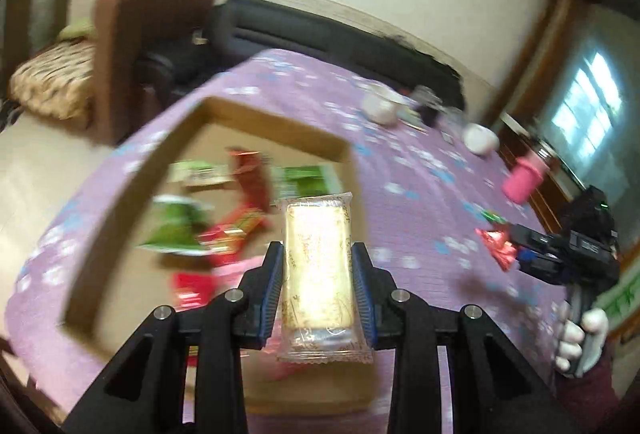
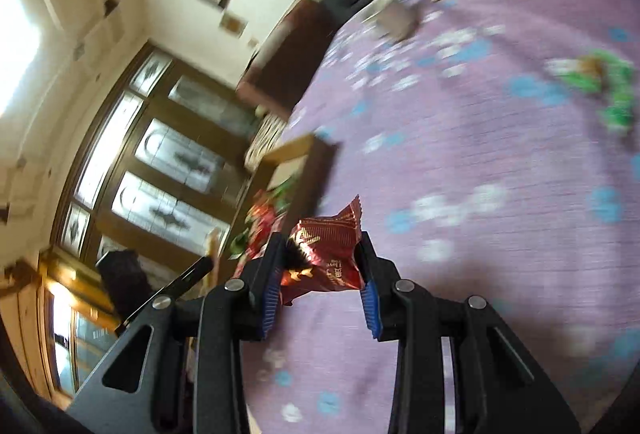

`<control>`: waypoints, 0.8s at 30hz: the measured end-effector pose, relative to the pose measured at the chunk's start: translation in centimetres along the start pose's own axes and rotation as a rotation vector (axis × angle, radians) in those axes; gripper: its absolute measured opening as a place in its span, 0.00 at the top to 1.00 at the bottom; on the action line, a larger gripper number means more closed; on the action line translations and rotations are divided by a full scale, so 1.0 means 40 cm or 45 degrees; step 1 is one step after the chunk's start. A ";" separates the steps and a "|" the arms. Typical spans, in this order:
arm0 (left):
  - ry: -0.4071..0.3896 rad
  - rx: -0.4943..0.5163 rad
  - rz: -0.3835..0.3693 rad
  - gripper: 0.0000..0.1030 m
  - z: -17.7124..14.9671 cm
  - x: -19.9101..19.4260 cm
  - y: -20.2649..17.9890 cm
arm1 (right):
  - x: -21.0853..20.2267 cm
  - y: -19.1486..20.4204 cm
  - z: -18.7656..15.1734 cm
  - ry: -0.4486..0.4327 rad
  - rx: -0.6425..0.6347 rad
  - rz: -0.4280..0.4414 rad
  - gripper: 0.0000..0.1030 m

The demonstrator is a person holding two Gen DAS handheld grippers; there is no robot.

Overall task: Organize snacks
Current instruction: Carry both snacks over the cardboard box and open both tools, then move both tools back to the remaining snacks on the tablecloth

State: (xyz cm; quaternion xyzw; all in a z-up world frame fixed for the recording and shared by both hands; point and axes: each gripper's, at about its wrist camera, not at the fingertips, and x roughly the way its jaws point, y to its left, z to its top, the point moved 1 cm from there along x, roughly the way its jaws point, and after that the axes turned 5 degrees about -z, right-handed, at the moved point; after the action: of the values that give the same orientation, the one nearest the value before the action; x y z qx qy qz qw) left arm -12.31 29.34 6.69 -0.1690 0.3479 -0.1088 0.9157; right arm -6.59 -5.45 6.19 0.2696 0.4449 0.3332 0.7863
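My left gripper (image 1: 319,258) is shut on a clear-wrapped pale cake bar (image 1: 318,266) and holds it above the near right corner of a cardboard box (image 1: 120,194). The box holds several green and red snack packets (image 1: 176,230). My right gripper (image 2: 320,258) is shut on a dark red foil snack packet (image 2: 326,258), above the purple flowered tablecloth (image 2: 480,154). The right gripper also shows in the left wrist view (image 1: 516,250), at the right, with the red packet (image 1: 498,246). A green packet (image 2: 600,86) lies loose on the cloth.
A pink cup (image 1: 524,182), white bowls (image 1: 380,110) and small dark items stand at the table's far side. A brown chair (image 1: 120,46) and a dark sofa (image 1: 320,34) stand beyond the table. The box also shows in the right wrist view (image 2: 296,170), at the left.
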 end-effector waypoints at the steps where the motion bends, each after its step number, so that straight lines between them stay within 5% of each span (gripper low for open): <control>1: -0.009 -0.016 0.037 0.68 -0.005 -0.012 0.024 | 0.025 0.028 -0.002 0.022 -0.023 0.005 0.64; 6: -0.016 -0.112 0.101 0.60 -0.010 -0.012 0.098 | 0.160 0.156 -0.027 0.134 -0.127 0.026 0.64; 9: -0.044 -0.165 0.046 0.41 -0.014 -0.019 0.121 | 0.229 0.206 -0.039 0.181 -0.180 0.007 0.64; 16: -0.150 -0.201 -0.018 0.29 -0.017 -0.072 0.130 | 0.364 0.280 -0.047 0.236 -0.315 -0.110 0.63; 19: -0.181 -0.209 -0.030 0.25 -0.019 -0.087 0.127 | 0.412 0.311 -0.046 0.198 -0.374 -0.186 0.63; 21: -0.182 -0.209 -0.045 0.24 -0.021 -0.085 0.122 | 0.429 0.319 -0.033 0.147 -0.399 -0.242 0.50; 24: -0.179 -0.201 -0.066 0.24 -0.022 -0.089 0.112 | 0.414 0.321 -0.005 0.073 -0.393 -0.259 0.45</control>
State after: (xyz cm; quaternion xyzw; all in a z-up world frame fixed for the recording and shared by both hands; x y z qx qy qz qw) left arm -15.15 34.39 6.46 -0.2567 0.2858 -0.0928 0.9186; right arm -4.08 15.35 6.71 0.0898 0.4358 0.3237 0.8350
